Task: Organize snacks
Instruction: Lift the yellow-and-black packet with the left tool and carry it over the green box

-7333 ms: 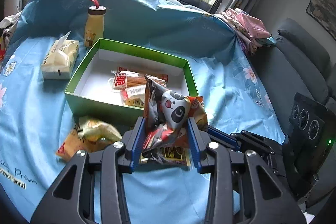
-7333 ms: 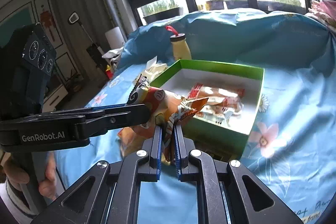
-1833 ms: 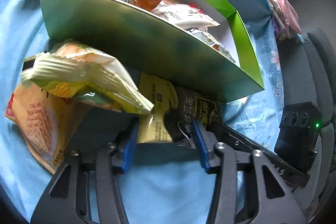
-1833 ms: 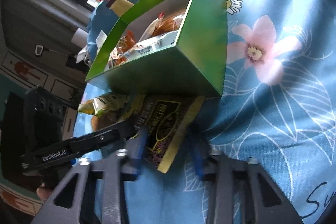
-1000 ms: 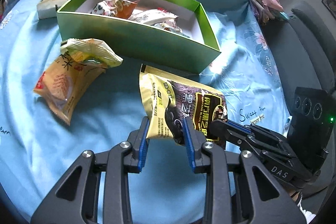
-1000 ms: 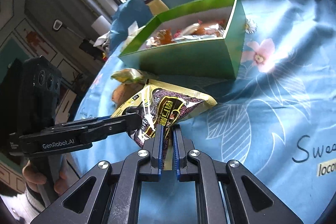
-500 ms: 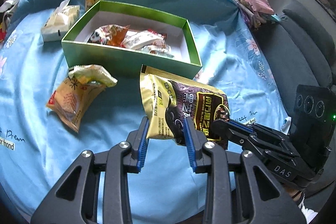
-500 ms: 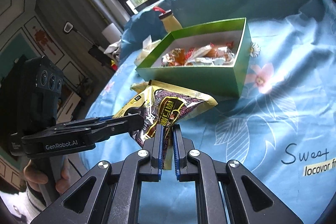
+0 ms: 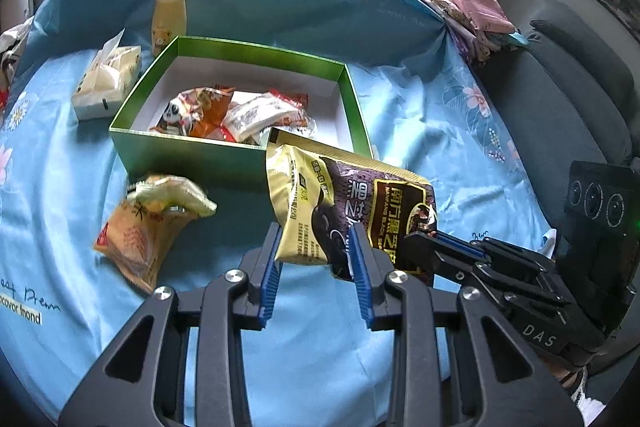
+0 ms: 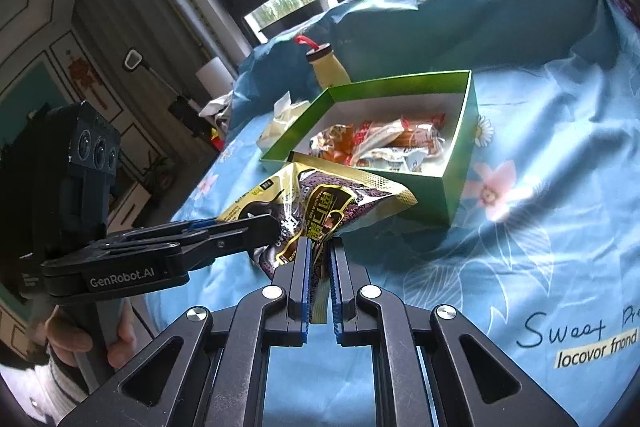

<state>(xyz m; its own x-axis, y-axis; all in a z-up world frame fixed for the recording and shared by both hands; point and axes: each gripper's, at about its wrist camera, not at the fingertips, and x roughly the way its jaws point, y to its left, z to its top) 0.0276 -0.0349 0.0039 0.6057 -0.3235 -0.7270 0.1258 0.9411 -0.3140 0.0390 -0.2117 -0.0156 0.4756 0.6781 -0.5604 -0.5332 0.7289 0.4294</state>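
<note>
A blue floral bedsheet (image 9: 400,131) covers the surface. On it sits an open green box (image 9: 236,155) with a white inside, holding several snack packets, among them a panda-print packet (image 9: 188,113). Just in front of the box, raised off the sheet, hangs a gold and dark purple snack bag (image 9: 348,207). The right gripper (image 10: 319,259) pinches the bag's lower edge, its blue-padded jaws nearly together. The left gripper (image 9: 316,259) has jaws partly apart around the bag's lower end; whether both pads touch it cannot be told. An orange cracker packet (image 9: 136,239) and a pale yellow packet (image 9: 172,197) lie on the sheet, left of the bag. Behind the box stand a tissue pack (image 9: 108,83) and a yellow bottle (image 9: 169,15)
</note>
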